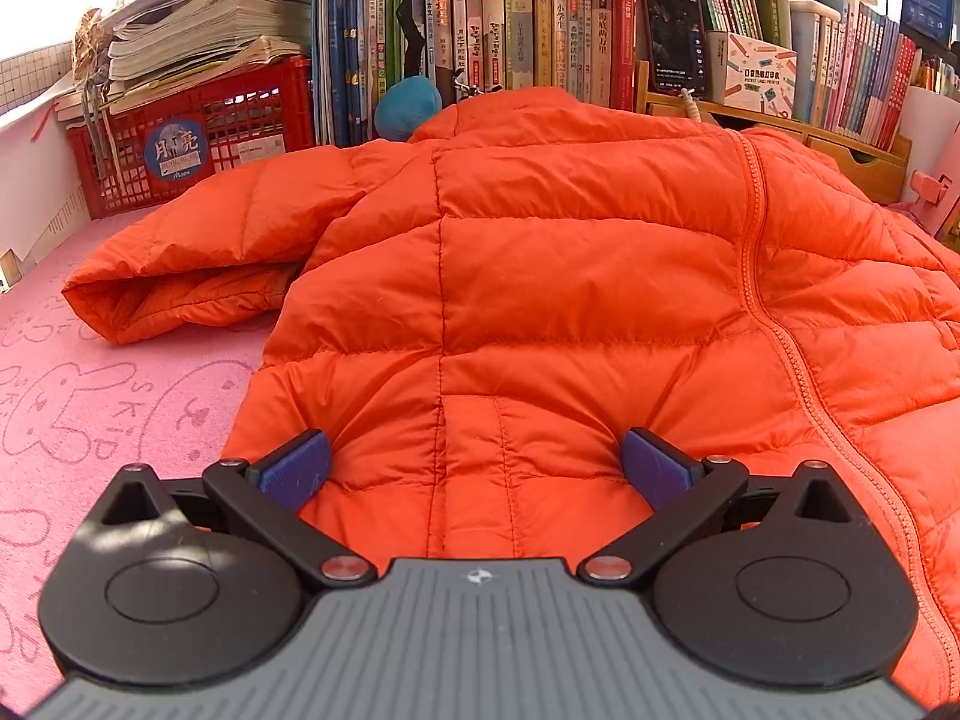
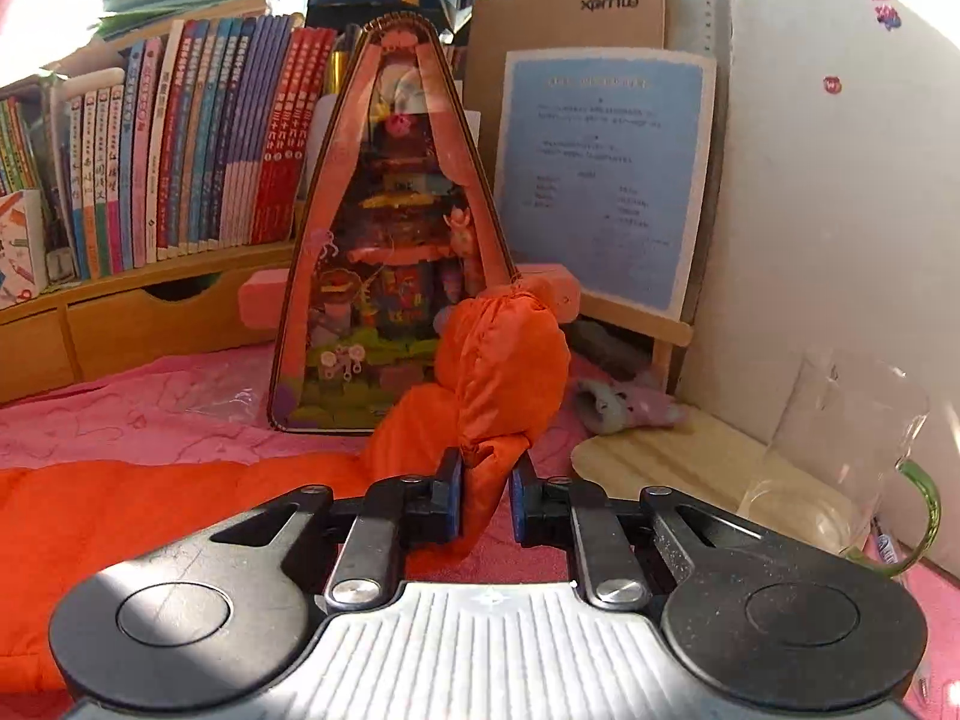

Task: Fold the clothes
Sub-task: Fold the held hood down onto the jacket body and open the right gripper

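On the pink mat [image 1: 90,420], orange down jacket [image 1: 540,300] lies spread, zipper up. Left gripper [image 1: 474,468] rests at the hem, jaws spread wide, pressing on fabric. Right gripper [image 2: 486,495] pinches a bunched sleeve [image 2: 504,372], raised near the mat's right edge.

Left tool [image 1: 474,468]: jaws wide apart, blue pads [image 1: 297,471] resting on the near hem of the orange puffer jacket [image 1: 540,276], fabric between them but not pinched. Jacket lies spread on the pink surface [image 1: 90,420], zipper [image 1: 774,300] running up its right side, one sleeve [image 1: 198,252] lying out to the left with its cuff opening facing the camera. Behind: red crate [image 1: 198,138] stacked with papers at left, row of upright books [image 1: 528,36], a phone [image 1: 675,30] propped on a wooden shelf unit.
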Available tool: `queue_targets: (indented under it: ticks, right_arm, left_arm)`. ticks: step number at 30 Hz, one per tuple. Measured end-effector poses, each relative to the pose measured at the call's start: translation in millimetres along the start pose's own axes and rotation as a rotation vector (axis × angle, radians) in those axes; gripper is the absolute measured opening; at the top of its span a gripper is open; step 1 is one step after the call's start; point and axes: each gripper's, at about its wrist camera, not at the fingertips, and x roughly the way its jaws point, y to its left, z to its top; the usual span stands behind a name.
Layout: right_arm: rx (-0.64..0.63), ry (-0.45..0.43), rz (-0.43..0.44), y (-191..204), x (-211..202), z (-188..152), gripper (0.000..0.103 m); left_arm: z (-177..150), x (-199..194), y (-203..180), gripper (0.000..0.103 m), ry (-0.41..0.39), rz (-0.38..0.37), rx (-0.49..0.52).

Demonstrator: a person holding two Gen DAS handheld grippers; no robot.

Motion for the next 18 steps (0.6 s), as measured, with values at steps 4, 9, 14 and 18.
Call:
queue_targets:
  ticks: [4,9,14,18]
  right_arm:
    - [-0.021,0.068,-0.036,4.0,4.1,-9.3,0.077]
    - [-0.04,0.005,-0.001,21.4,-42.3,-4.4,0.093]
    - [-0.165,-0.085,0.338,98.0,-111.3,4.9,0.097]
    - [-0.299,-0.075,0.622,188.5,-158.5,2.7,0.096]
  left_arm:
    - [-0.5,-0.5,0.0,0.103,0.0,0.0,0.001]
    - [-0.1,-0.6,0.3,0.103,0.0,-0.001,0.001]
    - [-0.2,-0.6,0.4,0.103,0.0,-0.002,0.0]
    - [-0.5,-0.6,0.5,0.103,-0.001,-0.004,-0.003]
